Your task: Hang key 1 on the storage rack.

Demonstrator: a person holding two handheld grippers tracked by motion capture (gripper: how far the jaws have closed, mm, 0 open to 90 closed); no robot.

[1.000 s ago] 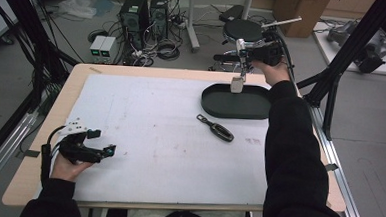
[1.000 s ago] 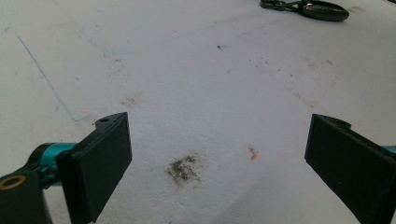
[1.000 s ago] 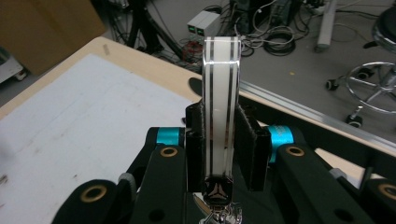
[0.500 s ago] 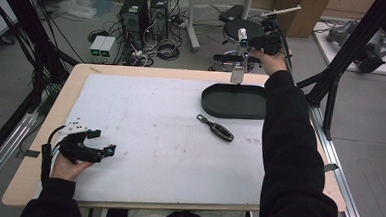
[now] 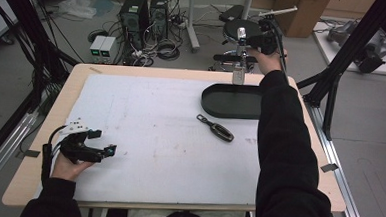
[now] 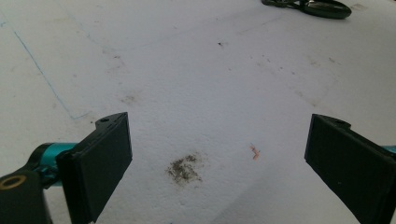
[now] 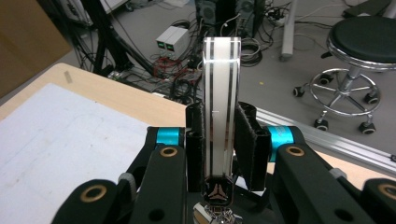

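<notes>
A white key fob (image 7: 222,107) is clamped upright in the right gripper (image 7: 220,135), while the left gripper (image 6: 219,154) is held wide open above the table (image 5: 155,121).

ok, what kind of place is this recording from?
Most likely a lab or workshop, not a home: black desktop computer towers with tangled cables on the grey floor, a black round swivel stool, and black metal rig frames around the table.

One white key fob (image 7: 221,121); one black key fob (image 5: 216,128); one tray (image 5: 231,109); two tongs
</notes>
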